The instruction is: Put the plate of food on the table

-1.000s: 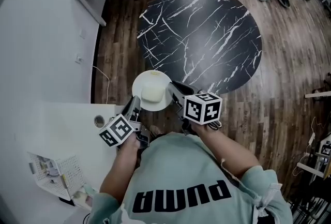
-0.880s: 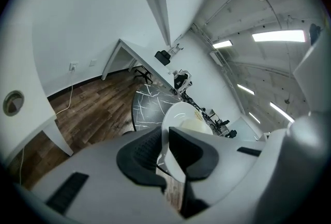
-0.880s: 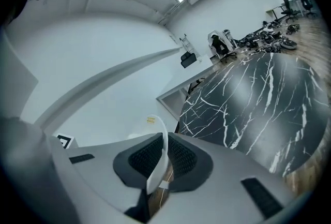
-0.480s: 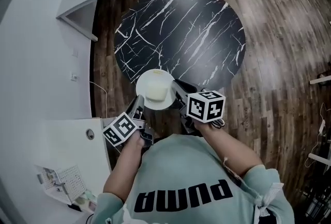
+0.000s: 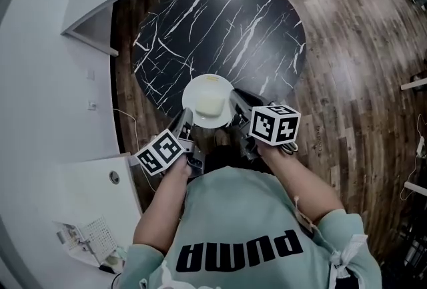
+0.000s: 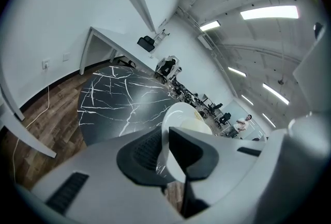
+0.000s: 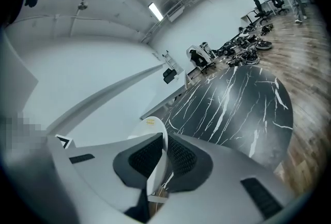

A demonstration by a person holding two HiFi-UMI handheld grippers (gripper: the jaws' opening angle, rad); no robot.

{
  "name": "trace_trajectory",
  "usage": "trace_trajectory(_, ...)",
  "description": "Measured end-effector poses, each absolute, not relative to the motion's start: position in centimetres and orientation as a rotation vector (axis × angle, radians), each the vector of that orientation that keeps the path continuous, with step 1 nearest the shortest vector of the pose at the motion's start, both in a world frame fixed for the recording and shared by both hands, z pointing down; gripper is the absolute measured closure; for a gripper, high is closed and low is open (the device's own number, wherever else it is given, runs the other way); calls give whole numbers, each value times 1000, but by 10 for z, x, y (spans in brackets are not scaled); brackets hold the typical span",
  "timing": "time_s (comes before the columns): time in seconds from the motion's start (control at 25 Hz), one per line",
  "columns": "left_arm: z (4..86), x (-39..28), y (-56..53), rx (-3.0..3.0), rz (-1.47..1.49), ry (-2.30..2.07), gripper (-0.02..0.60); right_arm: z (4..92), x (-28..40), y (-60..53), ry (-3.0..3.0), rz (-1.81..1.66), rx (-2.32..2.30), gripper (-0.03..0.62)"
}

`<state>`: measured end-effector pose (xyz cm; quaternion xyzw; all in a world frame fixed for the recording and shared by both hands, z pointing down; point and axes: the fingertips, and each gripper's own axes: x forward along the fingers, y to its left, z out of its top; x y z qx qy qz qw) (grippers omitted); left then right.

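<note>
The plate hung between both tongs, level, with a pale block of food in its middle. The left tongs pinched the rim on the plate's near-left side. The right tongs pinched the rim on the right. Each gripper view showed the white rim edge-on, clamped between two ribbed dark pads with no gap either side.

The relation that mattered was plate to worktop. The round, black, white-veined slab spread away from the person, straight ahead of both tongs. From the head view the plate sat over the slab's near edge, most of it above the marble and its nearest part above the wooden floor. Both gripper views looked out along the slab's surface from above, so the plate seemed to be in the air and not yet set down, though the height could not be read.

The slab was bare, so any spot ahead would serve. As a judgement, the next move called for carrying the plate a little further forward, lowering it flat with both sides kept level, then spreading both tongs. The risk was tilt: one side dropping early could slide the food.
</note>
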<state>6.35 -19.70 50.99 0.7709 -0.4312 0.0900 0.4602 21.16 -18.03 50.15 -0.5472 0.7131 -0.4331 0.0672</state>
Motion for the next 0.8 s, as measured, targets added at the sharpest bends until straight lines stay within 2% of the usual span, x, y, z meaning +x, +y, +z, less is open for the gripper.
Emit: trace_trajectory(0.8,569,146,-291,1938,425,-843,534,561,288,-245,1879,-1398,-1874,557)
